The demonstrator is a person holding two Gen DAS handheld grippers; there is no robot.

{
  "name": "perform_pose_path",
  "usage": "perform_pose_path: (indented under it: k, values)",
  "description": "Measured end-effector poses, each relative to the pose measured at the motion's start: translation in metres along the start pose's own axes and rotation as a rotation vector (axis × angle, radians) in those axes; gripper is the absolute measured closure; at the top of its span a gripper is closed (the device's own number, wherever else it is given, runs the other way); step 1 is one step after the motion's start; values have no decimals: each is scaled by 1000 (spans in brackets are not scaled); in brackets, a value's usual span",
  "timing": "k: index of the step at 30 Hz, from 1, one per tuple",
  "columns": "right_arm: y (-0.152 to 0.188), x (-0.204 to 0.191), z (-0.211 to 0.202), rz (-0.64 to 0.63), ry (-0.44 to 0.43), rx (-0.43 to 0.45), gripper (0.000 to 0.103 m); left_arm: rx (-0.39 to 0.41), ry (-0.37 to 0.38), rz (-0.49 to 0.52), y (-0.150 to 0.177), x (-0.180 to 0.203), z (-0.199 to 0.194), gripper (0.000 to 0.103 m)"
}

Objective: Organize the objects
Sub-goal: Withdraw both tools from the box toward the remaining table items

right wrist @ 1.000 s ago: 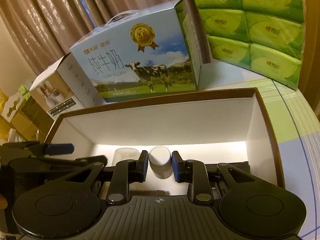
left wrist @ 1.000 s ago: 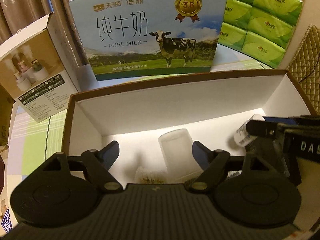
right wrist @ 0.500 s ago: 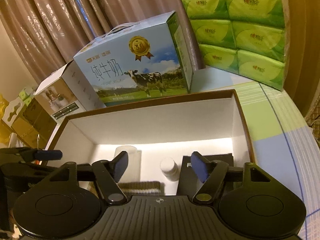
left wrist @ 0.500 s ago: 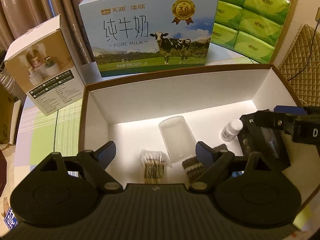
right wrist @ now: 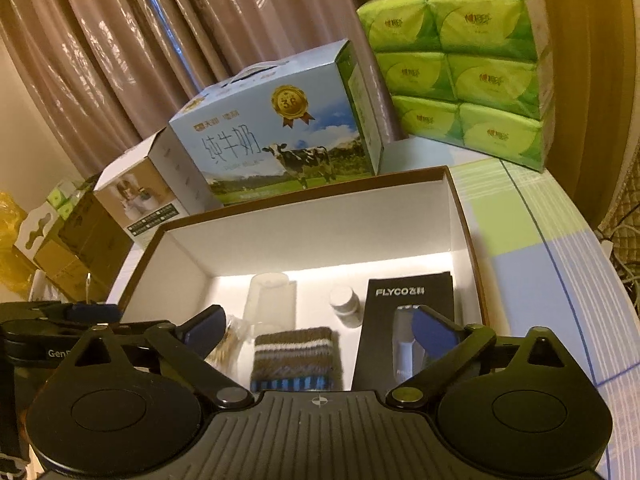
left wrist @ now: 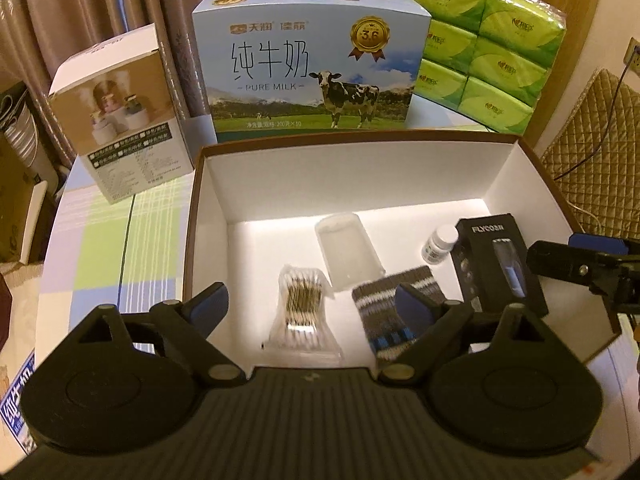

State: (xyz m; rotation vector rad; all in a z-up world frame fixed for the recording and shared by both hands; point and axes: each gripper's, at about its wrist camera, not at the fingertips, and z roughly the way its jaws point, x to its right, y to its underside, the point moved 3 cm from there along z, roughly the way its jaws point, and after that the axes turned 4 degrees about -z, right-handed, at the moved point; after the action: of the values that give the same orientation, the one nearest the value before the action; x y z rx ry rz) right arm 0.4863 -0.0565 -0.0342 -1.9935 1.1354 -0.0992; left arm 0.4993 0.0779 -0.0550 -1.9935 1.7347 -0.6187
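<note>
An open white box with a brown rim (left wrist: 352, 138) stands on the table. On its floor lie a bag of cotton swabs (left wrist: 304, 300), a clear plastic cup (left wrist: 348, 252) on its side, a striped knitted piece (left wrist: 384, 312), a small white bottle (left wrist: 438, 244) and a black FLYCO box (left wrist: 496, 264). My left gripper (left wrist: 312, 302) hovers above the swabs, its jaws opening with nothing held. My right gripper (right wrist: 320, 326) hangs above the knitted piece (right wrist: 296, 356) and the bottle (right wrist: 346, 306), its jaws also opening and empty.
Behind the box stand a blue milk carton (left wrist: 312, 68), a small white product box (left wrist: 120, 120) to the left and stacked green tissue packs (left wrist: 488, 48) to the right. Curtains hang behind. A checked tablecloth (right wrist: 540, 248) covers the table, and a quilted chair back (left wrist: 592, 168) is at the right.
My right gripper was shut on the white bottle and has let it go; the bottle now lies in the box. Both grippers have drawn back and up, and their jaws stand wider.
</note>
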Motion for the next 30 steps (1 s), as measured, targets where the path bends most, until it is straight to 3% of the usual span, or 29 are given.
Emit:
perform_pose_path:
  k: [30]
  values:
    - [59, -24, -87, 40, -5, 13, 2, 41, 22, -96, 85, 0, -103, 12]
